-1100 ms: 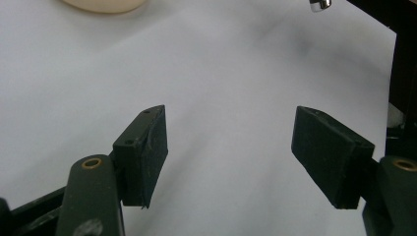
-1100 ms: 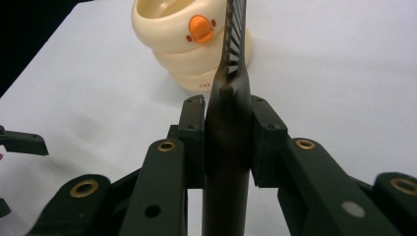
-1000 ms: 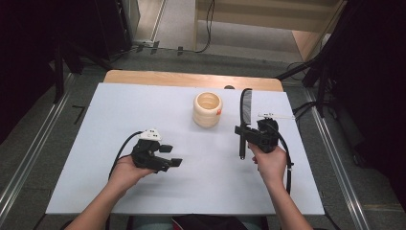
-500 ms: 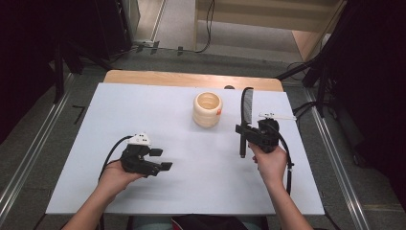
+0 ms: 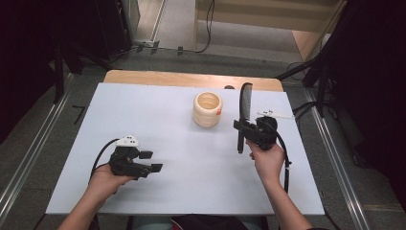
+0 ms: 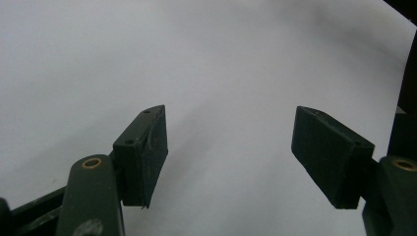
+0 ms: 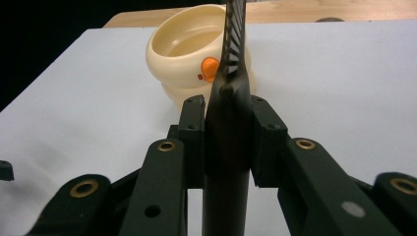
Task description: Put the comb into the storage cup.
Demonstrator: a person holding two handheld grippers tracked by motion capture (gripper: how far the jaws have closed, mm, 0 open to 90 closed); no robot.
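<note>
Right gripper [image 5: 245, 128] clamped on black comb [image 5: 245, 98] right of centre, left gripper [image 5: 149, 161] lower left, jaws apart, cream cup [image 5: 208, 109] upper centre, white table [image 5: 167, 115], grey floor [image 5: 182, 57], dark surroundings.

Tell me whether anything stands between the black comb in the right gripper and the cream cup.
Nothing visible does. The right gripper clamps the black plastic comb by its handle; bare white table separates it from the cream ribbed cup.

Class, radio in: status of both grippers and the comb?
Left gripper open, empty. Right gripper shut on black comb, teeth end beside cream cup. Nothing blocking.
</note>
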